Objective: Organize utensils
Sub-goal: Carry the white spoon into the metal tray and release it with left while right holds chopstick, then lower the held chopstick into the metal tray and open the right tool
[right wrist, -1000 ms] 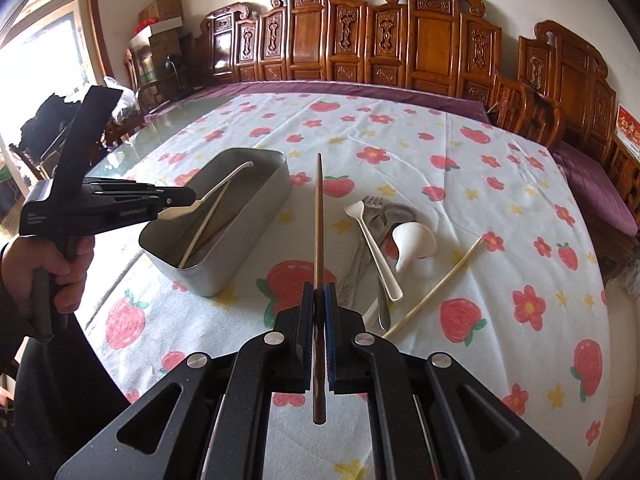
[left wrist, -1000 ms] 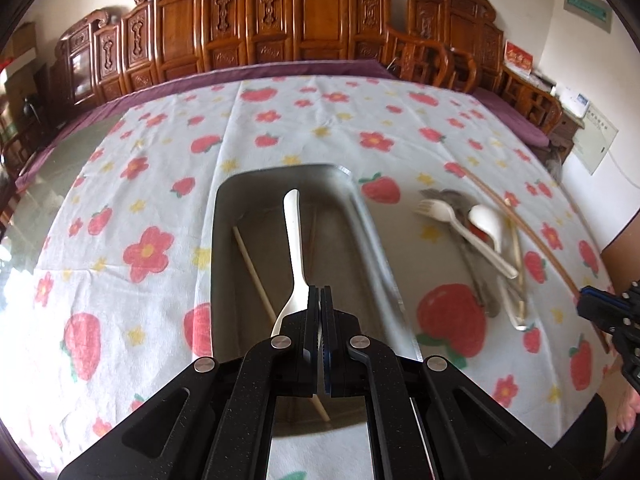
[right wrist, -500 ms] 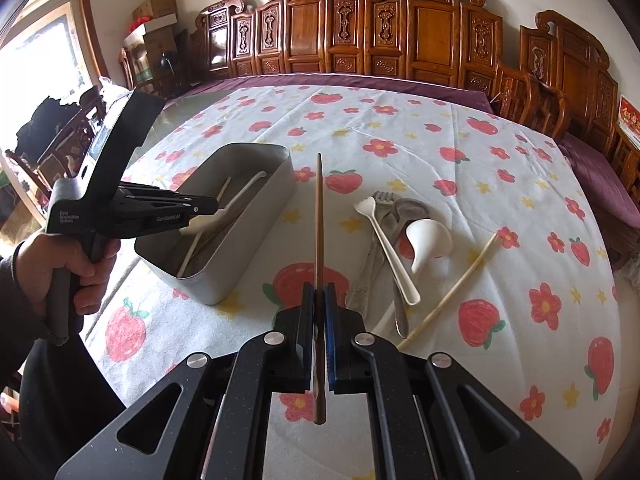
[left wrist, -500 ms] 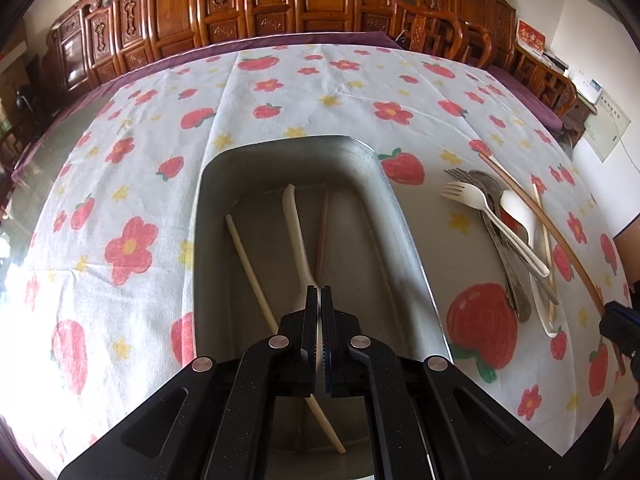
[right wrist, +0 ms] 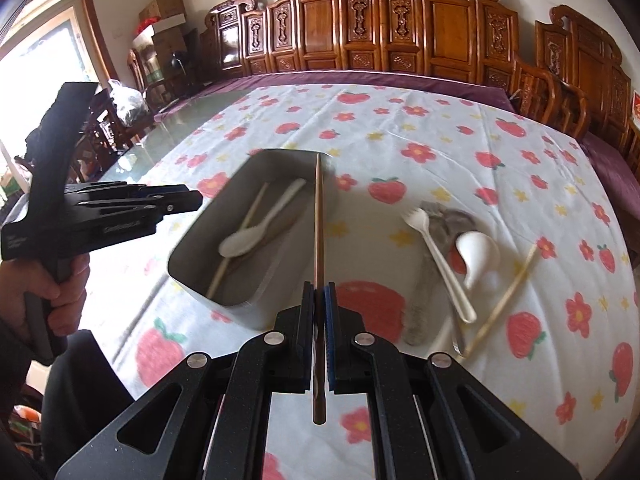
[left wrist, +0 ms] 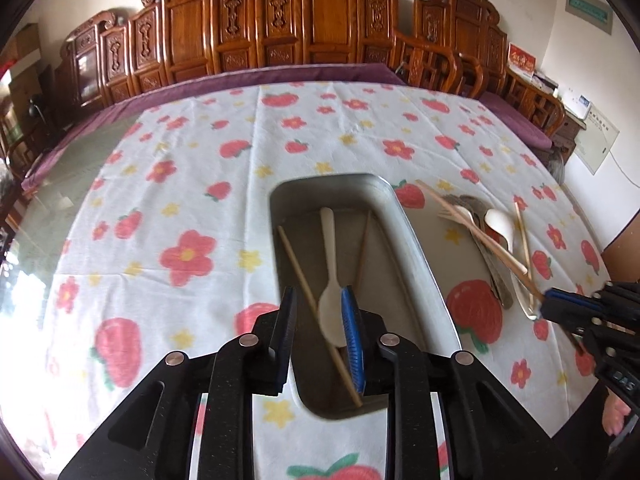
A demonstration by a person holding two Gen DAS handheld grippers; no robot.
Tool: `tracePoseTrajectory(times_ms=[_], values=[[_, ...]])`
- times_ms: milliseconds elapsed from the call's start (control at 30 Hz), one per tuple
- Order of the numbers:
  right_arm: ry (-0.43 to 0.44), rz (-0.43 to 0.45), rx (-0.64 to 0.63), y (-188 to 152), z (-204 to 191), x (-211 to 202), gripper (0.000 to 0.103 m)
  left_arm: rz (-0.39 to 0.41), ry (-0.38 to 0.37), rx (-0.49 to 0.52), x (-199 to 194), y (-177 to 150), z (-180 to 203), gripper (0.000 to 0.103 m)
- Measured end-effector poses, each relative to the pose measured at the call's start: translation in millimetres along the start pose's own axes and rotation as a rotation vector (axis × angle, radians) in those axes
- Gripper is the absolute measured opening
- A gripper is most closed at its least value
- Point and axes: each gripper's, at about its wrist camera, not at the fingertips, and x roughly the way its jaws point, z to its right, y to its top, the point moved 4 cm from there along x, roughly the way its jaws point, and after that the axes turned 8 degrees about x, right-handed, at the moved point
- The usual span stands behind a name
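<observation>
Right wrist view is showing the right gripper [right wrist: 319, 312] clenching a brown chopstick [right wrist: 319, 216] near its lower end, tip reaching over the tin [right wrist: 256, 300]. Thin, stiff, light and slick, it is likely pivoting unless pinched nearer mid-length. Left gripper [left wrist: 318, 320], jaws just opening, is hanging empty above the white spoon [left wrist: 330, 280] lying in the tin.

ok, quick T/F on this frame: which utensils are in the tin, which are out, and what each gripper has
1. The white spoon lies inside the metal tin. True.
2. The right gripper is empty. False: it is shut on a dark chopstick.
3. The left gripper clamps the white spoon. False: its jaws have just been opening and the spoon is loose in the tin.
4. A white fork lies on the tablecloth, outside the tin. True.
5. The tin holds no chopsticks. False: a pale chopstick lies in it.
</observation>
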Motion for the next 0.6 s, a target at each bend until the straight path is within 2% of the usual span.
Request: tracePoseTrajectory(times_ms=[100, 367, 600], values=[[0.010, -0.011, -0.010, 6.0, -17.2, 8.6, 0.006, 0.024, 0.006, -0.007, -15.0, -1.3, -12.3, 0.026], [0.010, -0.052, -0.022, 19.5, -49.2, 35.8, 0.006, 0.064, 0.028, -0.034, -45.3, -7.8, -43.7, 0.027], [-0.028, -0.096, -0.048, 25.7, -65.4, 66.8, 0.006, 0.082, 0.040, -0.048, -59.4, -13.0, -62.1, 0.027]])
